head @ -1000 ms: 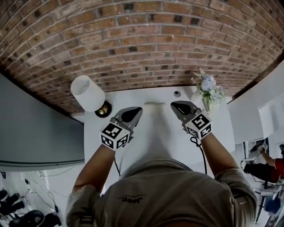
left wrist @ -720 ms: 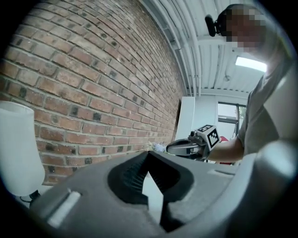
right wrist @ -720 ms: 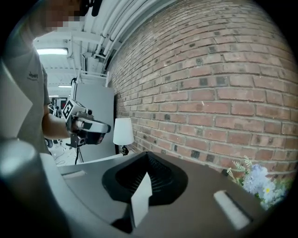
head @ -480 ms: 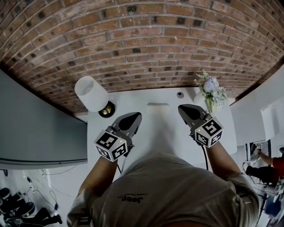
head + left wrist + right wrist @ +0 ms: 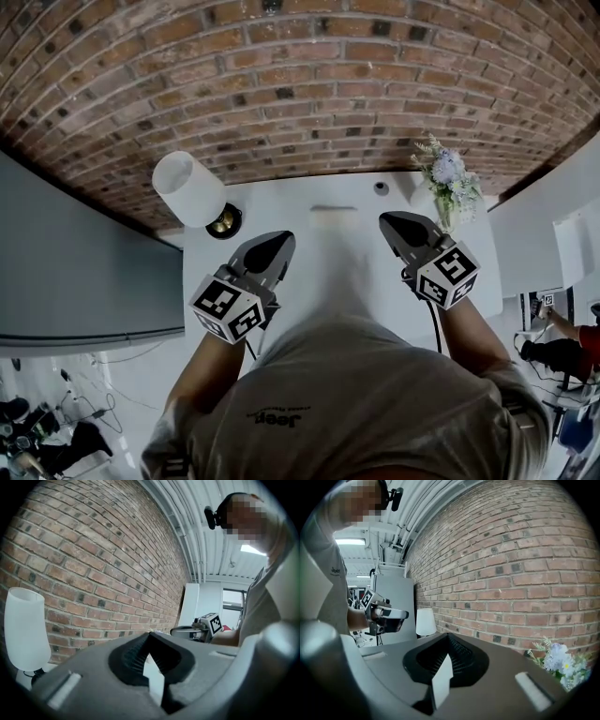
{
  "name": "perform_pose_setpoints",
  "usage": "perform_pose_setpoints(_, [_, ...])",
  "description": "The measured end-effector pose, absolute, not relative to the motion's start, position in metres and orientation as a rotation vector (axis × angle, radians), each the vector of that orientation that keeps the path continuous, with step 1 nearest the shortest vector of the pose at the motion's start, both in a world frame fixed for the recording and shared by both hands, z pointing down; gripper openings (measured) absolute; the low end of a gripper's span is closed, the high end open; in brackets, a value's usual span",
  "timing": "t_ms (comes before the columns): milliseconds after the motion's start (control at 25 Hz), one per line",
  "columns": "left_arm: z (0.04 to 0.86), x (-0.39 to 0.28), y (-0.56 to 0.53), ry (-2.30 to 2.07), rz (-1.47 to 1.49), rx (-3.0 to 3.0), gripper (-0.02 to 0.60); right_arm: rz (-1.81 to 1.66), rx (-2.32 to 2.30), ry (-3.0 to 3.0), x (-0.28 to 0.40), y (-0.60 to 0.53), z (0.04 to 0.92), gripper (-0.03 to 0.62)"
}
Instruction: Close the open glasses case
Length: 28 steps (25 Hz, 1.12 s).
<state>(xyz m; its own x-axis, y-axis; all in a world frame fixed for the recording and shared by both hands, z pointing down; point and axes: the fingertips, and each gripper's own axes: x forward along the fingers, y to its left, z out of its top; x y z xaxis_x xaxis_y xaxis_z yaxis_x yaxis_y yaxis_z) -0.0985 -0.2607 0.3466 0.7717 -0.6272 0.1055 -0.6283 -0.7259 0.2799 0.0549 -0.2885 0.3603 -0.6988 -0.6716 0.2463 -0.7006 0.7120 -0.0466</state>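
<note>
Hovering over the table (image 5: 328, 267), the left gripper (image 5: 281, 238) and right gripper (image 5: 386, 221) both have their jaws pressed together on nothing. Only the head view shows a pale flat shape, probably the case (image 5: 333, 208), lying between them by the wall (image 5: 300, 94); whether it is open I cannot tell. The left gripper view catches the lamp (image 5: 26, 625), and the right gripper view the flowers (image 5: 562, 660).

The left gripper (image 5: 279, 236) and the right gripper (image 5: 386, 221) hang side by side, well apart, over the near half of a white table (image 5: 328, 272), each with its jaws together. Between them and farther off, close to the brick wall (image 5: 300, 103), lies a small pale flat thing, perhaps the glasses case (image 5: 334, 208). A white lamp (image 5: 187, 190) stands far left and flowers (image 5: 446, 183) far right.
</note>
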Motion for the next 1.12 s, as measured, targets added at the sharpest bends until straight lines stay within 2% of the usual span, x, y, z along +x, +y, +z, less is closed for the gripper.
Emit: perform_pose_setpoints(1120, [0.3427,-0.0972,-0.2557,-0.943,-0.010,2.676,-0.002,0.120,1.110,-2.683,0.0592,-0.2857,0.3533,0.008])
